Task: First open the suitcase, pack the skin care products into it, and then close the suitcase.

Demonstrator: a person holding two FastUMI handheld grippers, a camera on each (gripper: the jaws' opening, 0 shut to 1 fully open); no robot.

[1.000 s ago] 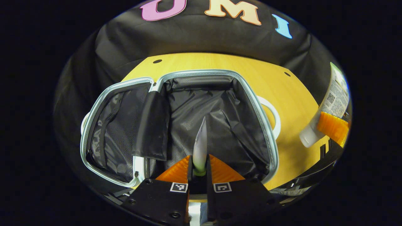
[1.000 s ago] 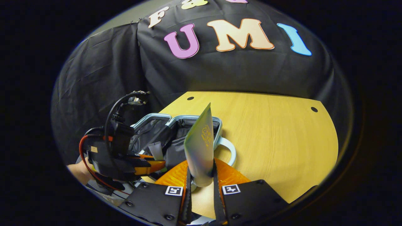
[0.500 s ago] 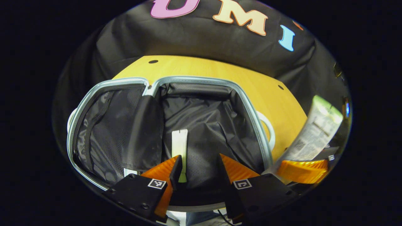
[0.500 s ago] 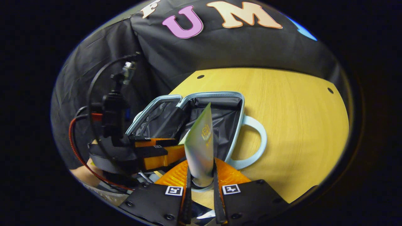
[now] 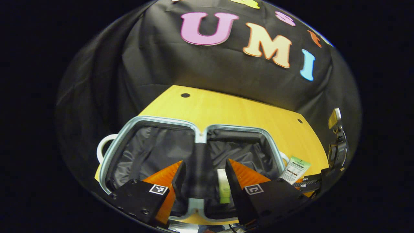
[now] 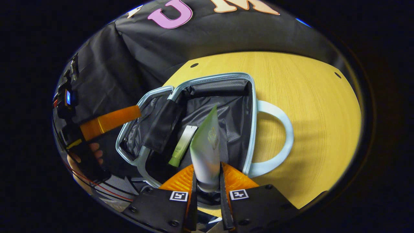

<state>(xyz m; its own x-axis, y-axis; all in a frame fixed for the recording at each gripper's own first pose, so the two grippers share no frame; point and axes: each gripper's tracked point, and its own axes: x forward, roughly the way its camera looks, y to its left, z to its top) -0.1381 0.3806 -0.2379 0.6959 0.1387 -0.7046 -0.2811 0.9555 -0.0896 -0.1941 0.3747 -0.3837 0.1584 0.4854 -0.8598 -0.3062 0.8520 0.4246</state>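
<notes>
The left gripper view looks forward and down from the near edge of the yellow wooden table (image 5: 233, 110) over the open black-lined suitcase with a pale blue rim (image 5: 155, 120), toward the far edge. The right gripper view looks more steeply down, close over the suitcase's (image 6: 223, 77) right half, with bare table (image 6: 317, 106) to its right. Both views share the suitcase, the small white tube with a green cap (image 5: 223, 186) (image 6: 181, 146) lying in it, and the table's far edge.

Bright even overhead light; sharp centre; fisheye-warped edges.
</notes>
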